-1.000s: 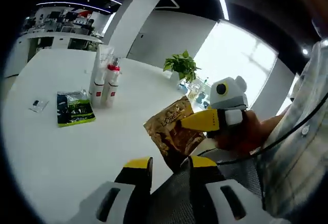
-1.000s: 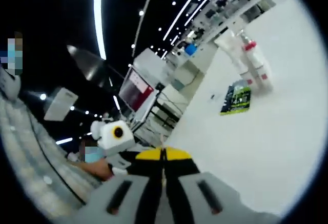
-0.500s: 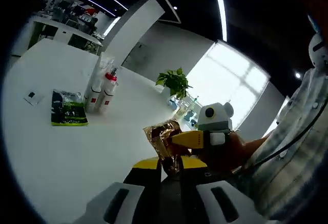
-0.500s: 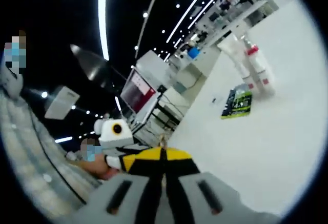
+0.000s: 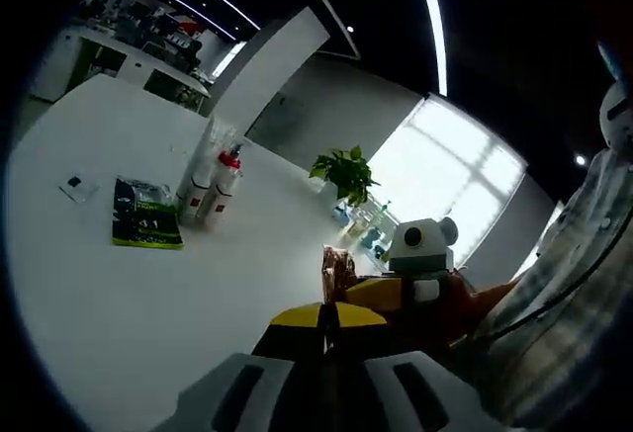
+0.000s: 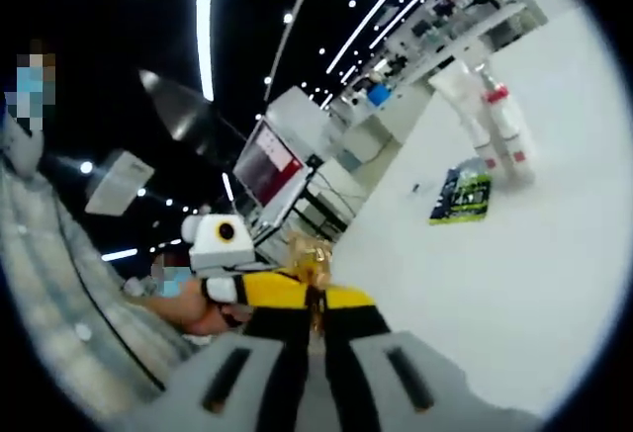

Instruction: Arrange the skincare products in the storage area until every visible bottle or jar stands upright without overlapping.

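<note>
A gold L'Oreal sachet (image 5: 336, 270) stands edge-on between both grippers, just above the white table (image 5: 148, 294). My left gripper (image 5: 323, 313) is shut on its lower edge. My right gripper (image 5: 348, 292) reaches in from the right and pinches the same sachet. In the right gripper view the sachet (image 6: 309, 254) pokes up from my right gripper (image 6: 315, 299), with the left gripper (image 6: 290, 289) coming in from the left. Two white bottles with red caps (image 5: 216, 186) stand upright farther off, beside a taller white bottle. A green sachet (image 5: 145, 225) lies flat in front of them.
A small card (image 5: 76, 188) lies left of the green sachet. A potted plant (image 5: 343, 167) and small items sit at the table's far edge. The bottles (image 6: 499, 126) and green sachet (image 6: 463, 195) are at the right gripper view's upper right. A person's sleeve is at right.
My left jaws, open a second ago, have closed on the gold sachet held by the right gripper. The sachet has turned from face-on to edge-on.
</note>
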